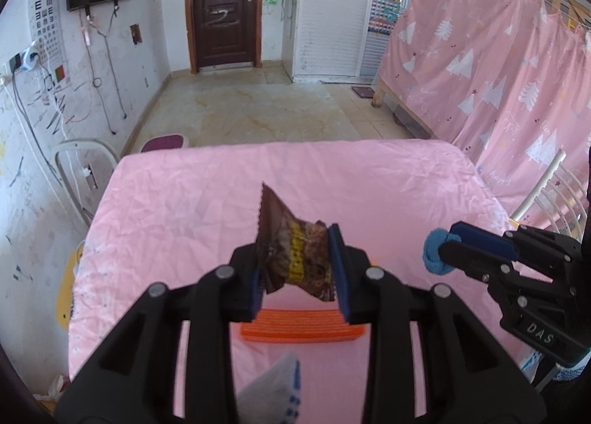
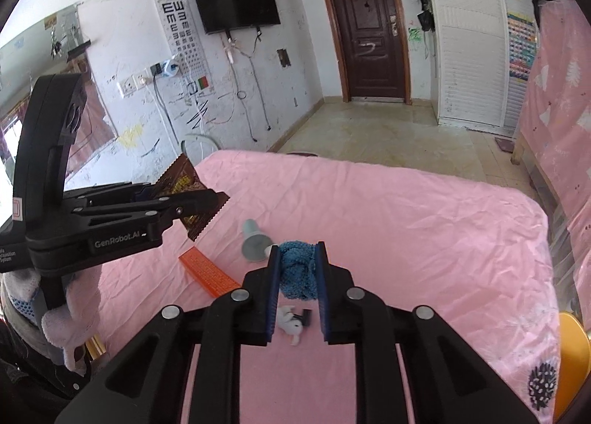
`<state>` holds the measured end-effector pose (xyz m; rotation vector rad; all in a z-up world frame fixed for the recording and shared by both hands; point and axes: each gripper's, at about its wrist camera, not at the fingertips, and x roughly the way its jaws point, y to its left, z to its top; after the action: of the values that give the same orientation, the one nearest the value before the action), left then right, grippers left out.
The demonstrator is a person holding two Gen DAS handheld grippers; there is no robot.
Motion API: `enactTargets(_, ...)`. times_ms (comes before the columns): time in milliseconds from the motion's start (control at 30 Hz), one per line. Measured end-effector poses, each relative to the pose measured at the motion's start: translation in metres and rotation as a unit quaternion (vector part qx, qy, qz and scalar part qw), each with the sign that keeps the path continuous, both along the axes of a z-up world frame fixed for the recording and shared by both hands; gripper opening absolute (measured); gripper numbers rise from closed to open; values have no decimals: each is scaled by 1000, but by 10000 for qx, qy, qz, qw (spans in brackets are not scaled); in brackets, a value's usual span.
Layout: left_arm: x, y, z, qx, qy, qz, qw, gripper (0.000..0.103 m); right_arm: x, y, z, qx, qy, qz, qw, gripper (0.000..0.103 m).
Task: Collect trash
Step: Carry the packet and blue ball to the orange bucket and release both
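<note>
My left gripper is shut on a crumpled brown snack wrapper and holds it above the pink-covered table. It also shows in the right wrist view, at the left, with the wrapper in it. My right gripper is shut on a blue knitted ball, lifted above the table. In the left wrist view the right gripper is at the right with the blue ball.
An orange ribbed strip lies on the pink cloth, also in the left wrist view. A grey-green cylinder lies on its side behind it. A small white toy lies under my right gripper. A white chair stands left of the table.
</note>
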<state>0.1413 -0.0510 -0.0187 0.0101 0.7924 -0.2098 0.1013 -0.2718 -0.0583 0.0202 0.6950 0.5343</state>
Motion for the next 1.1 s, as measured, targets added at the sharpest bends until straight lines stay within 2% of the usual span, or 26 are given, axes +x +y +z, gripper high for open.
enactTargets(567,1,-121,12,446,-109,-833,9955,29,-12,-124,14,418,-309,-982,9938,8)
enactTargets(867,3,-202,5,668,-27,-1383,9881,29,-26,-207,11,664,-415,-1765,9812,8)
enactTargets(1100,-2,-259,-1,665,68,-1911,9793,29,-38,-262,3,734,-425,-2258,9705,8)
